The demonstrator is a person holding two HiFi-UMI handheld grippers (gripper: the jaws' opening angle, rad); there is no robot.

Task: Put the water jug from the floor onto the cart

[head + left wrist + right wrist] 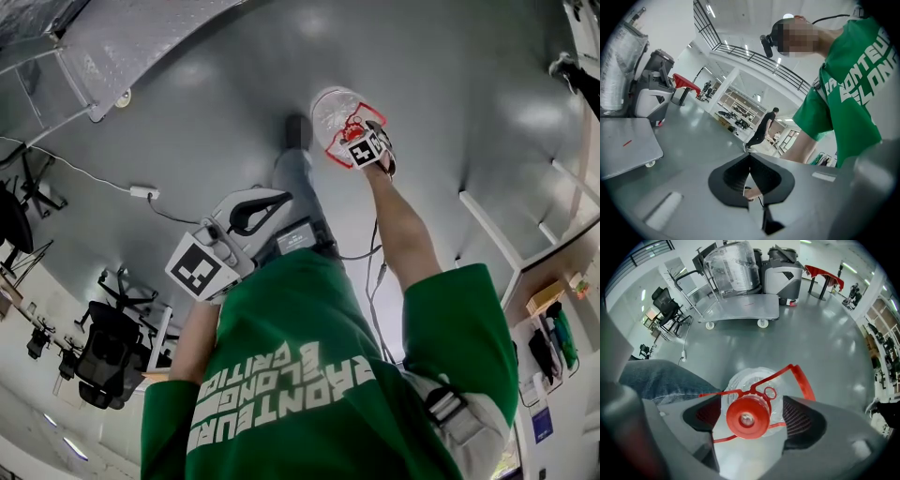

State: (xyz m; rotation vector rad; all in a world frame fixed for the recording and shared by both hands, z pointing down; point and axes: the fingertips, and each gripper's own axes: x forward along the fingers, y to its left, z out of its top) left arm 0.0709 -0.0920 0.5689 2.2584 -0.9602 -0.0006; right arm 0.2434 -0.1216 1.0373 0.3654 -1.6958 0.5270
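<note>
The water jug (330, 112) stands upright on the floor (825, 348). Its red cap sits between the wide-spread jaws of the right gripper (751, 414), and the pads look clear of it. The grasp seems to be in hand. The next move calls for closing on the neck, then lifting toward the cart (740, 310), which stands well apart. The left gripper (750, 176) is closed and empty.

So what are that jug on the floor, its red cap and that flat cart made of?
The water jug looks like clear, glossy plastic: its ribbed shoulder is see-through. Its cap and thin carry handle look like smooth red plastic, slightly shiny. The cart has a flat grey deck, matte, probably painted metal, though hard plastic can't be ruled out.
</note>
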